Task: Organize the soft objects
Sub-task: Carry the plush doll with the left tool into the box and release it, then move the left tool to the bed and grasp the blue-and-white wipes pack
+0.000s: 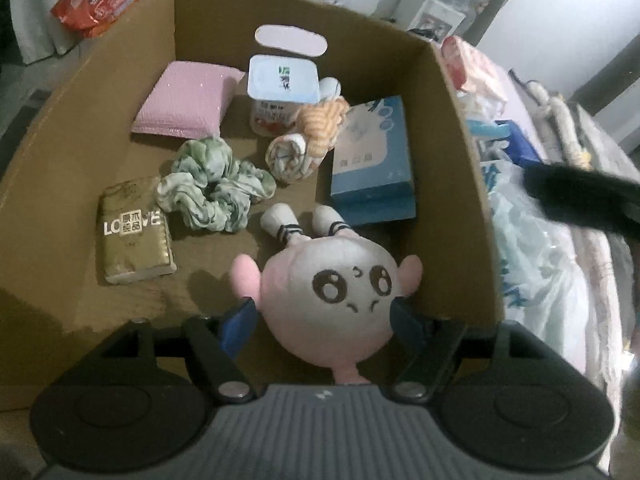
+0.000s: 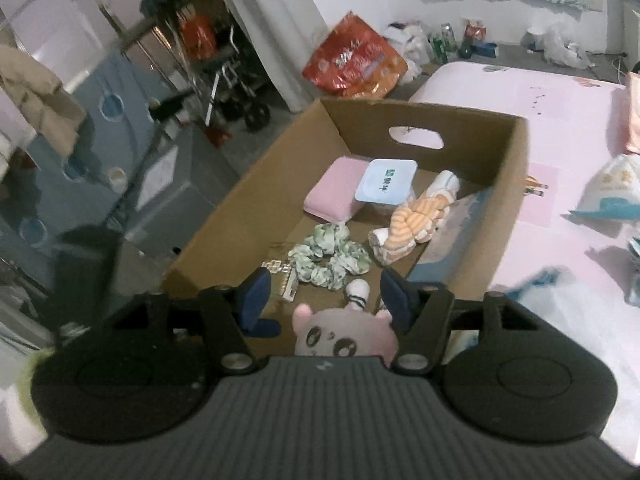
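Left wrist view: the pink plush doll (image 1: 340, 300) is seen inside the cardboard box (image 1: 460, 160), between the left gripper (image 1: 324, 316) pads — whether gripped cannot be told; a green scrunchie (image 1: 212, 188) lies at ten o'clock of it.
Right wrist view: the right gripper (image 2: 324, 300) is held released above the doll — nothing is clasped

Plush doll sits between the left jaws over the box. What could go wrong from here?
1. The left gripper has its jaws open around the plush doll, so it may drop face-up onto the green scrunchie.
2. The right gripper hovers at the same doll; the two grippers might collide.
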The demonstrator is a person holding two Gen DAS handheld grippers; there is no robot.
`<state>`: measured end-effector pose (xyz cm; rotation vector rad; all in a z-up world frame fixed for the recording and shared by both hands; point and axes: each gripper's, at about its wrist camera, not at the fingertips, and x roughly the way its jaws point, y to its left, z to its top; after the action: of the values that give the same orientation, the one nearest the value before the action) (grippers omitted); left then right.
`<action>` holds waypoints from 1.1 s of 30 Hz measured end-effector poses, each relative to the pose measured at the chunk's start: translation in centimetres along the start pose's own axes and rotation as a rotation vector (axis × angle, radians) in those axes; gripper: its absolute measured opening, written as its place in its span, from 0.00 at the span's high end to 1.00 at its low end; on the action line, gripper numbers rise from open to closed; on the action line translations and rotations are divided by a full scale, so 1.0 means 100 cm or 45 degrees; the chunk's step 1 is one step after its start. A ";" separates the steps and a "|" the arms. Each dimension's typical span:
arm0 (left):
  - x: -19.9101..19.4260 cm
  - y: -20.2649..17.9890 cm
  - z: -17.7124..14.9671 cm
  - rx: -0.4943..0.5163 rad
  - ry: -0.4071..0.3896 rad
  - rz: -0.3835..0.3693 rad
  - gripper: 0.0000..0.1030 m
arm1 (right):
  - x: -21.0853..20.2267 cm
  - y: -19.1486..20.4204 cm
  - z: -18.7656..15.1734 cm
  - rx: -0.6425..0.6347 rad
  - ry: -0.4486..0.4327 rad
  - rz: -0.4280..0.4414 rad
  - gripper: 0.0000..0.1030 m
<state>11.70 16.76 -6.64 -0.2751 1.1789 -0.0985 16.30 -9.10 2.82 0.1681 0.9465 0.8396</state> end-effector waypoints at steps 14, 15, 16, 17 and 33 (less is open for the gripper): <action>0.035 -0.007 0.038 -0.116 0.046 0.066 0.26 | -0.091 -0.053 -0.070 0.129 -0.159 0.027 0.38; 0.037 -0.009 0.038 -0.118 0.053 0.070 0.25 | -0.092 -0.055 -0.073 0.136 -0.159 0.032 0.38; 0.037 -0.011 0.037 -0.115 0.056 0.079 0.24 | -0.093 -0.057 -0.076 0.141 -0.160 0.037 0.38; 0.037 -0.014 0.037 -0.109 0.057 0.083 0.24 | -0.094 -0.058 -0.078 0.144 -0.162 0.040 0.38; 0.002 -0.033 0.034 -0.075 -0.065 0.089 0.17 | -0.106 -0.110 -0.095 0.268 -0.230 0.060 0.30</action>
<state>15.14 14.13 -4.77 -0.2862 1.1409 0.0042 11.97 -26.05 -1.16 0.4425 0.8617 0.7532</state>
